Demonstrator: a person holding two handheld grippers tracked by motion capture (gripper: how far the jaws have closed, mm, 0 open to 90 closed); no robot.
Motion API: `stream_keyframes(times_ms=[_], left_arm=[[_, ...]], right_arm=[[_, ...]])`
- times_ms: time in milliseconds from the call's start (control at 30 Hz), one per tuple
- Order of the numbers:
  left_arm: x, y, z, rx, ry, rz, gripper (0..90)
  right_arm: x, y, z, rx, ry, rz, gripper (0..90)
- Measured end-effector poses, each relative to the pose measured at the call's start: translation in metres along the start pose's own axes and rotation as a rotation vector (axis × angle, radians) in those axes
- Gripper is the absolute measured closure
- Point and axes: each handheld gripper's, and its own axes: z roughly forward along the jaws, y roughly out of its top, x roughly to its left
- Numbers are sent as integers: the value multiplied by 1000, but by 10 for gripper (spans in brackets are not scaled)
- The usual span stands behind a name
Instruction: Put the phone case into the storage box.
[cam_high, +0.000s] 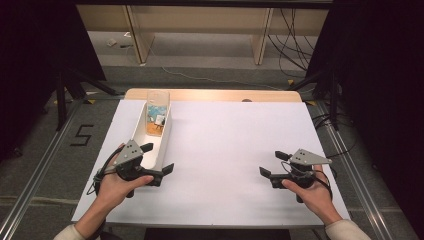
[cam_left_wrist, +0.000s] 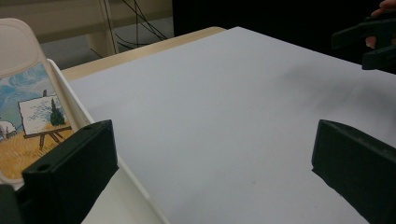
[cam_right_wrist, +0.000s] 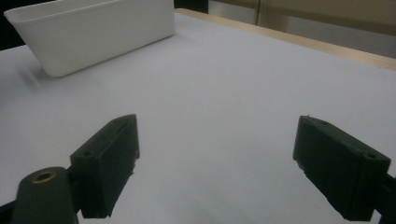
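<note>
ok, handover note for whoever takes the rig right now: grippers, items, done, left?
Left gripper: open, holding nothing, jaws straddling the near end of the white bin; one jaw above the bin's inside, the other outside it.
Right gripper: open, holding nothing, above bare white table cover on the right, well away from the bin.
Items: bin lies lengthwise on the left; a painted-print clear pouch stands at its far end.
Done: nothing gripped.
Left: likely gripping the bin or the pouch; the left gripper is nearer.
</note>
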Motion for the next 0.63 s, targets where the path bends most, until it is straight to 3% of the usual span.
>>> stream_keyframes(times_ms=[633], left_arm=[[0,-1,2,12,-3,-3,0]], right_arm=[[-1,0,0,-5,-4,1,154]])
